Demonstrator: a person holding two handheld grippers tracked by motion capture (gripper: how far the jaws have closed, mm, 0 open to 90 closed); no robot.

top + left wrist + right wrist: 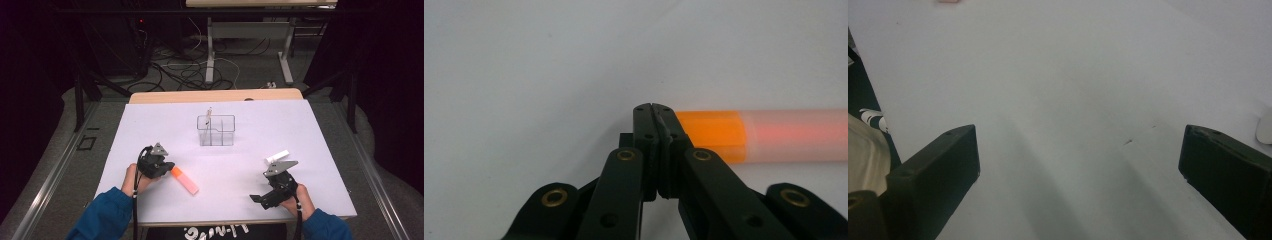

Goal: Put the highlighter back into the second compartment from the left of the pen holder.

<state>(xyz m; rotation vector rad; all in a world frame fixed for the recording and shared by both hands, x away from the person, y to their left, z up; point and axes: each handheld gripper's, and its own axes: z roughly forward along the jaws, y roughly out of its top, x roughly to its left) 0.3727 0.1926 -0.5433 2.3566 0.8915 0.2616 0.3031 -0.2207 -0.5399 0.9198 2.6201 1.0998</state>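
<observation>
Black left gripper (167,167), jaws together, beside orange marker (184,180).

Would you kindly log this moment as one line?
left gripper: shut, empty, beside orange marker | right gripper: open, empty | clear organizer: behind

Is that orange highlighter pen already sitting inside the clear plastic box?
No, the orange highlighter pen lies flat on the white table, near the left claw and apart from the clear plastic box.

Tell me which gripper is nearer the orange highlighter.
Left. The left gripper sits right at the orange highlighter, at its cap end; the right gripper is well off to its right.
</observation>
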